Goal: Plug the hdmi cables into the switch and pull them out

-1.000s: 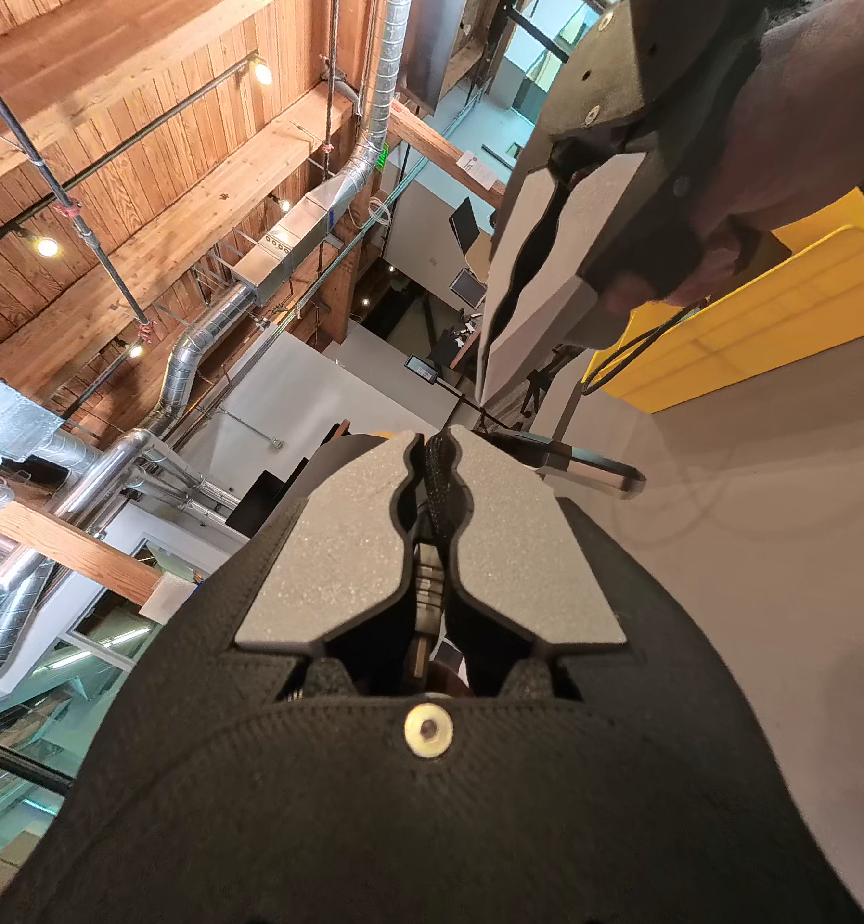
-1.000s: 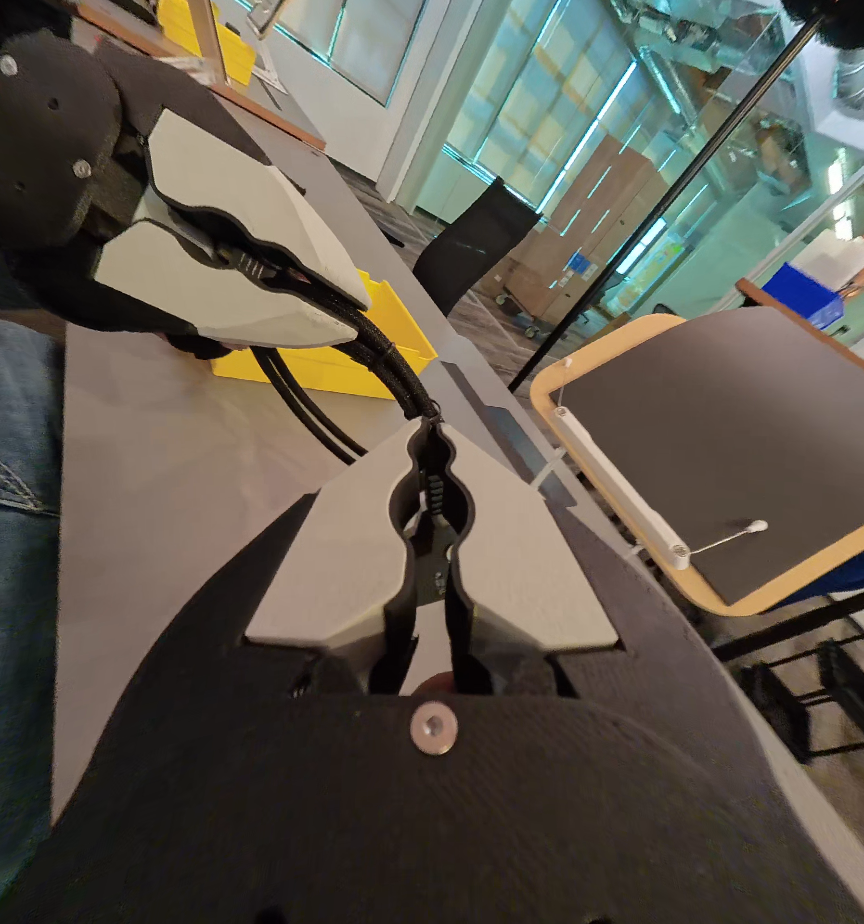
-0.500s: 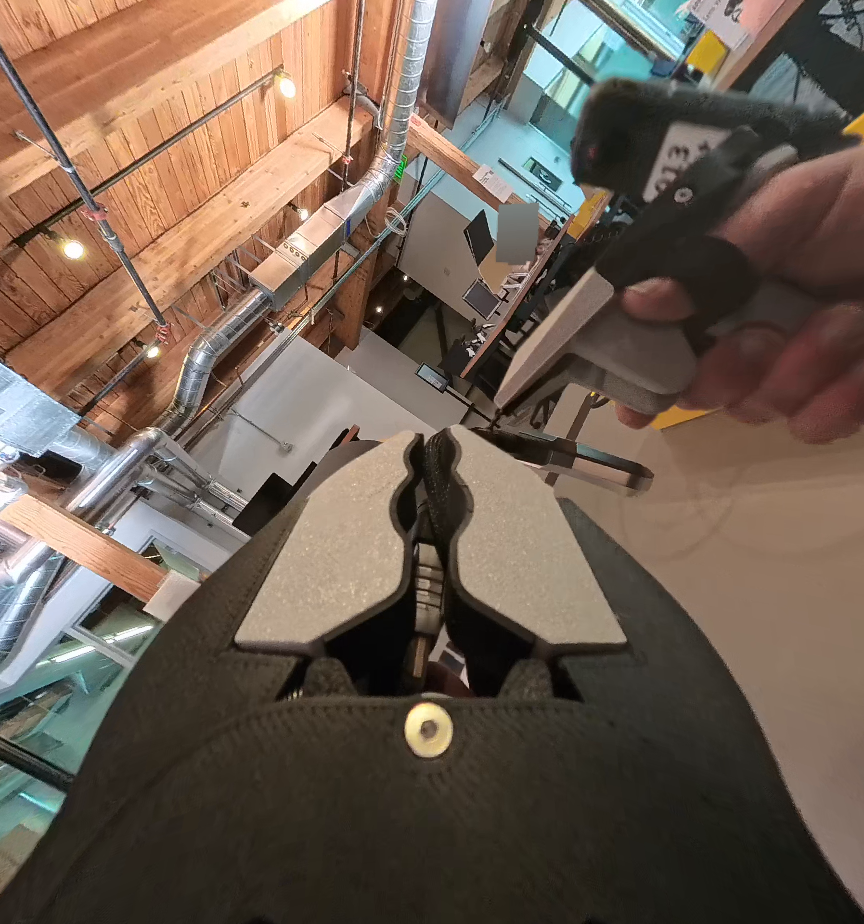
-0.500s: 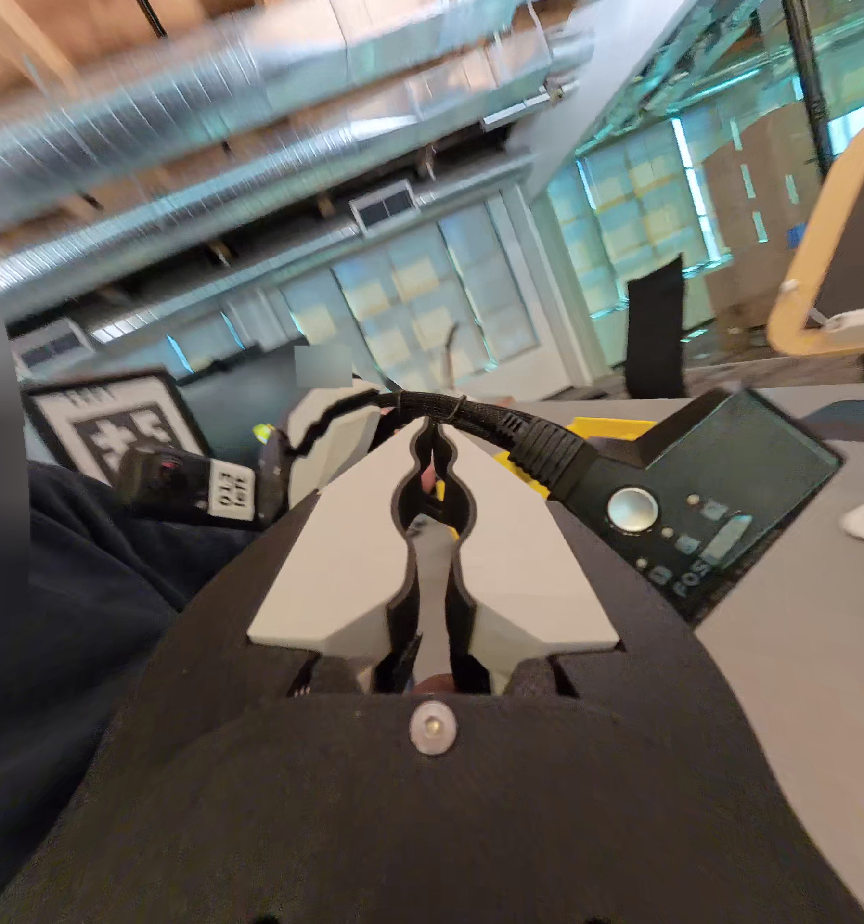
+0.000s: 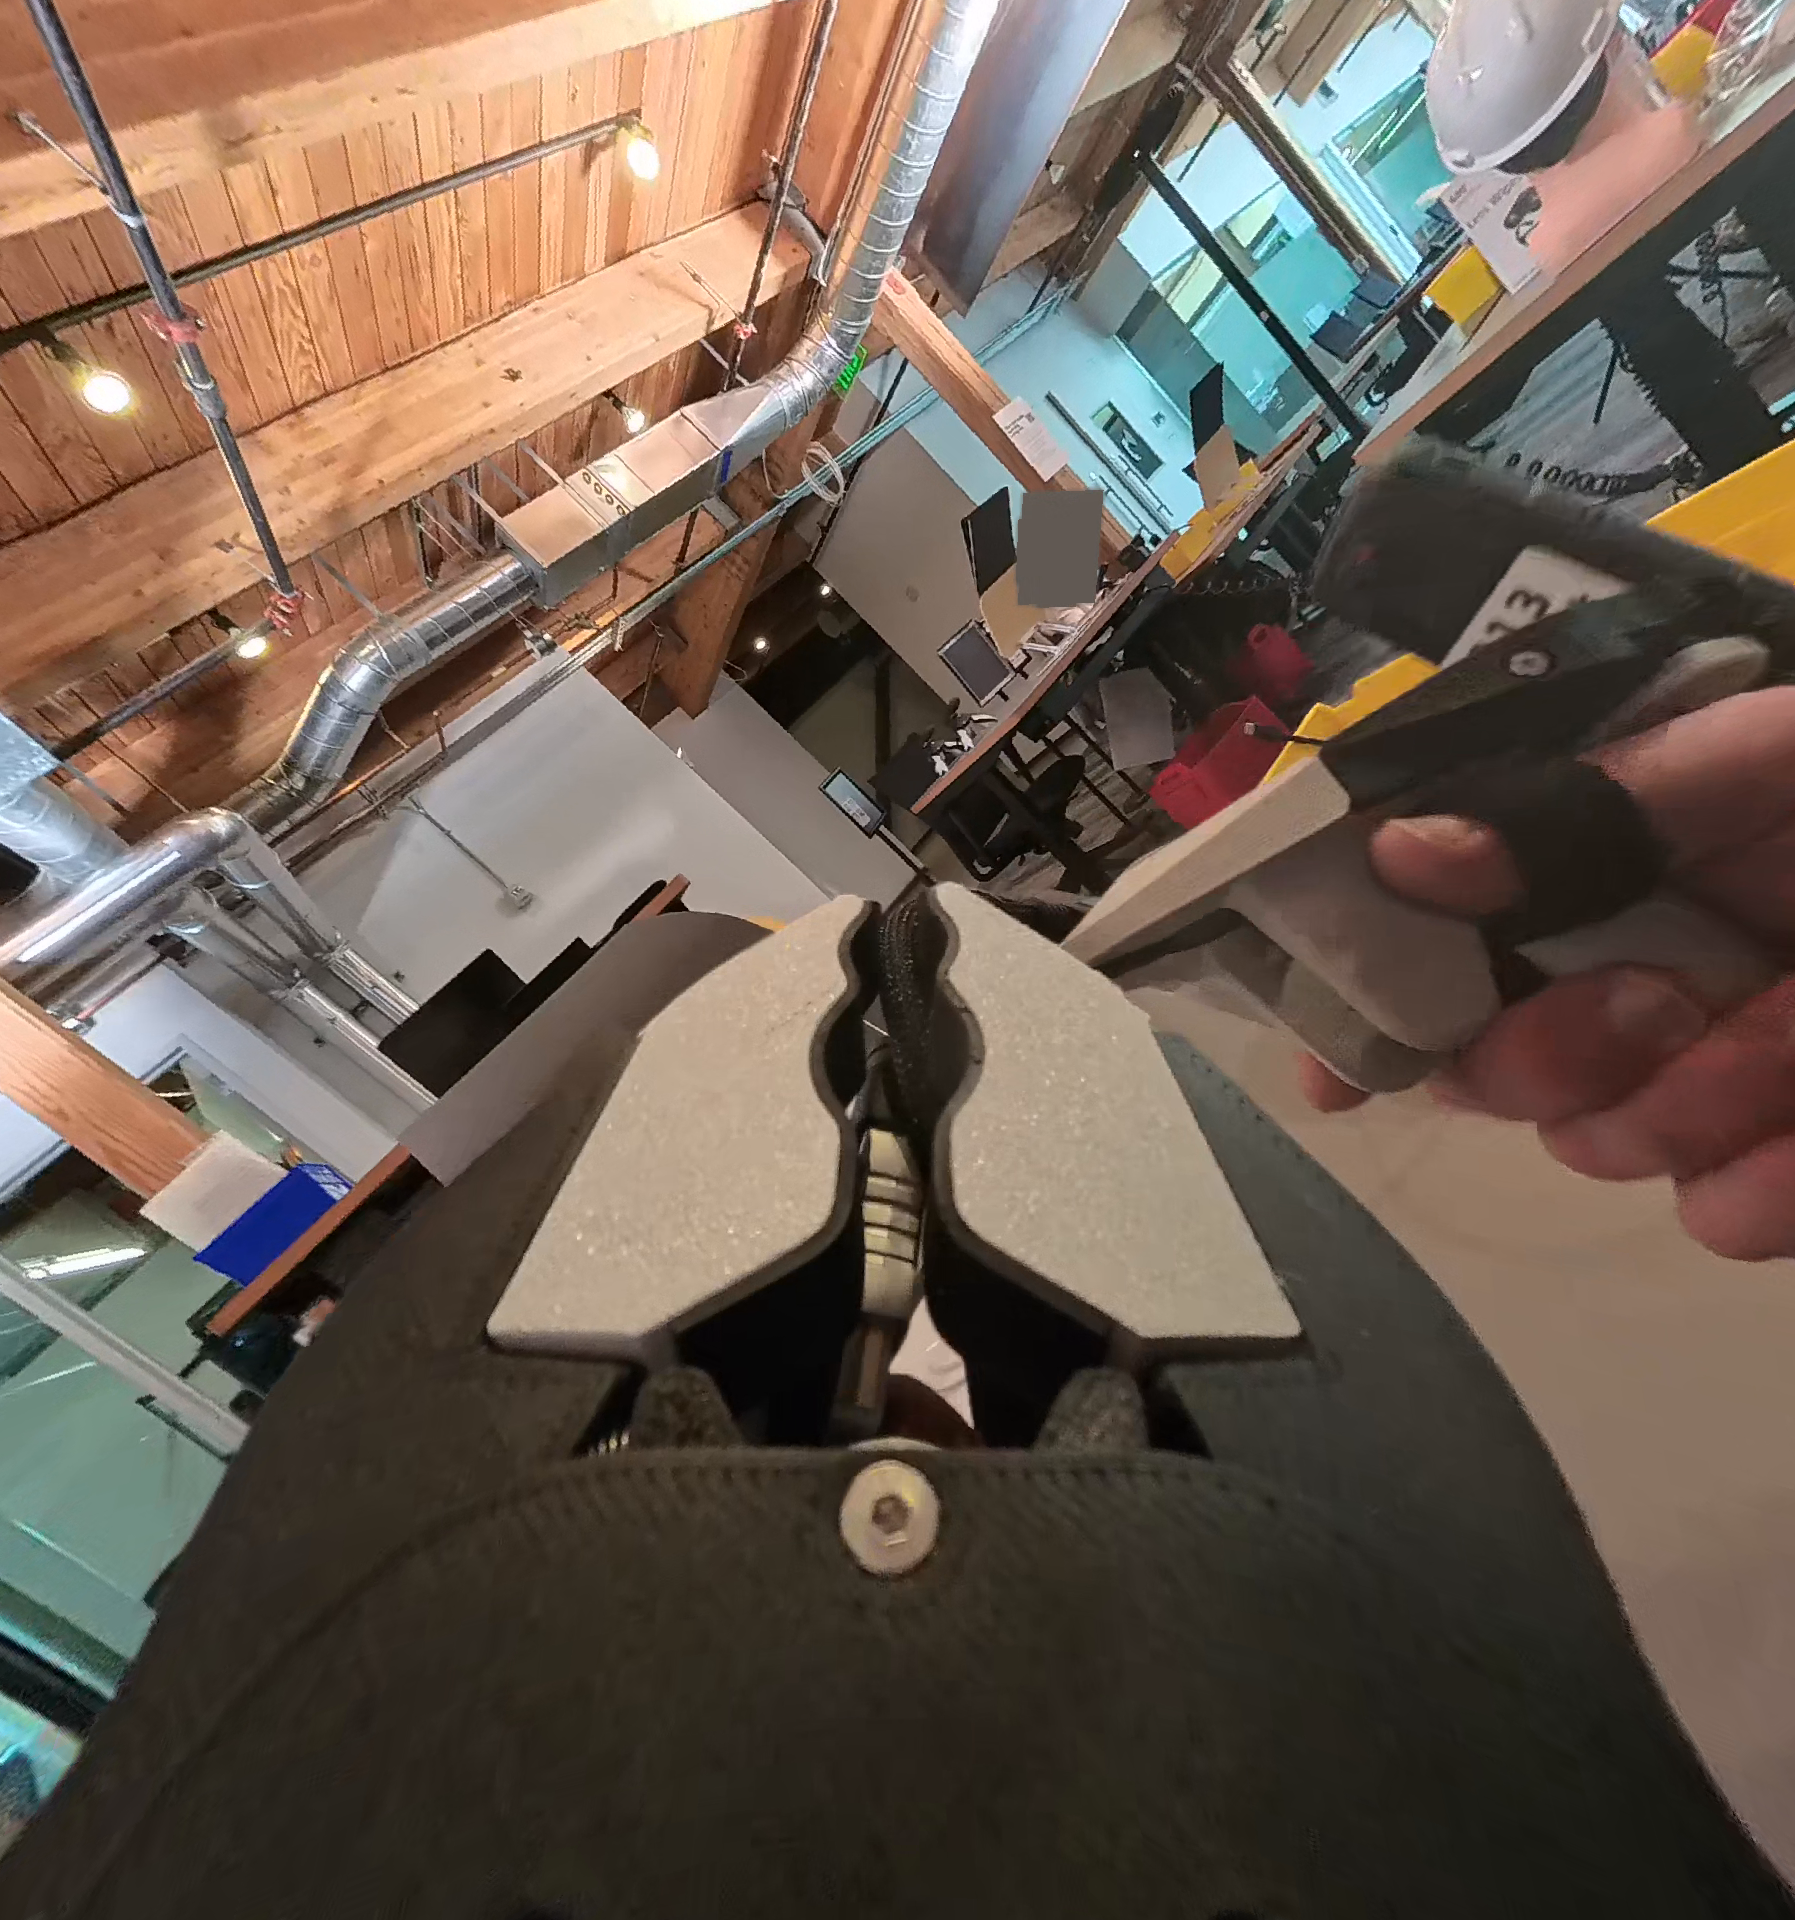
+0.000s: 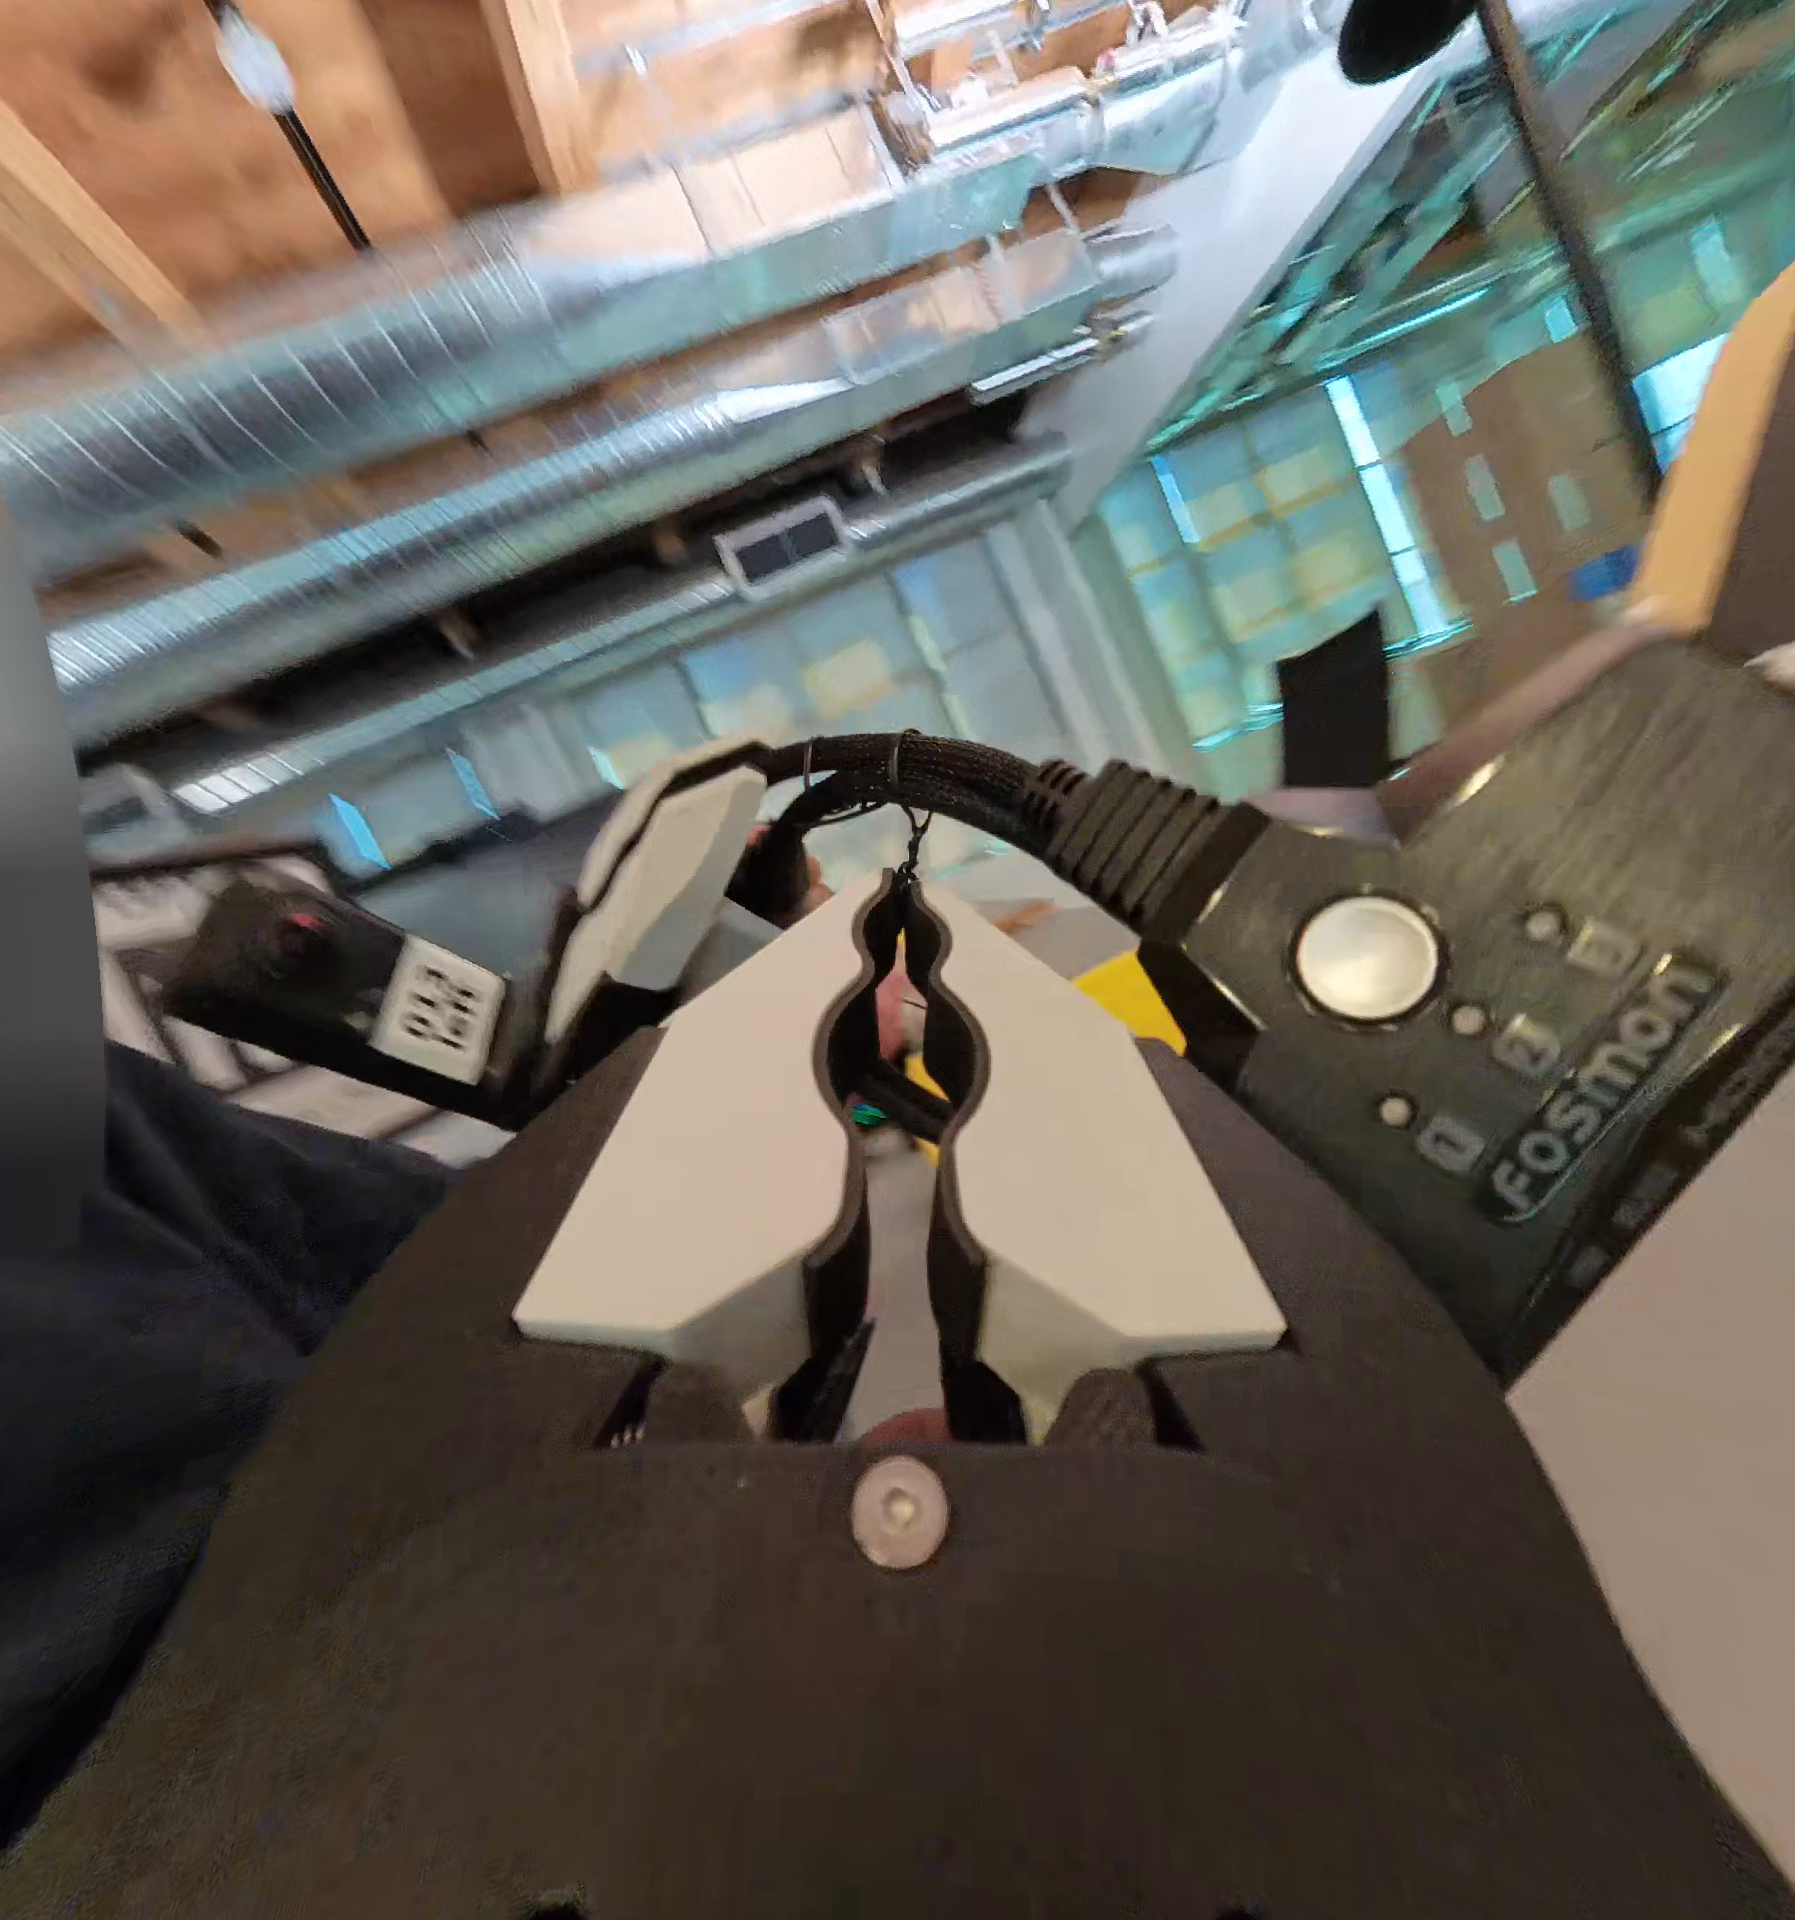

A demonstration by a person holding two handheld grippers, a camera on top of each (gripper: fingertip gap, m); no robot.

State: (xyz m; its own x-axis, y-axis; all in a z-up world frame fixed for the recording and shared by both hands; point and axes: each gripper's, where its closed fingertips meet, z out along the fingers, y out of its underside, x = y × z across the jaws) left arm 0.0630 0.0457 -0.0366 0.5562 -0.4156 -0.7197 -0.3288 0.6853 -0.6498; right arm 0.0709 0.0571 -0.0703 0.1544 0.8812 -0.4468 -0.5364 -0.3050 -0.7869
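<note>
While the left gripper [image 5: 898,920] is seen clenched on a braided cable [image 5: 908,997], the switch [image 6: 1495,1039] is shown only in the right view, beside the right gripper [image 6: 898,896], clenched on a thin tie [image 6: 914,842].

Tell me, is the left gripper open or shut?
Shut: the left gripper pinches the braided black cable between its fingers.

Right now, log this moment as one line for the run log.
left gripper: shut on braided cable | right gripper: nearly shut, grip unclear | braided cable joins switch | switch on table
</note>
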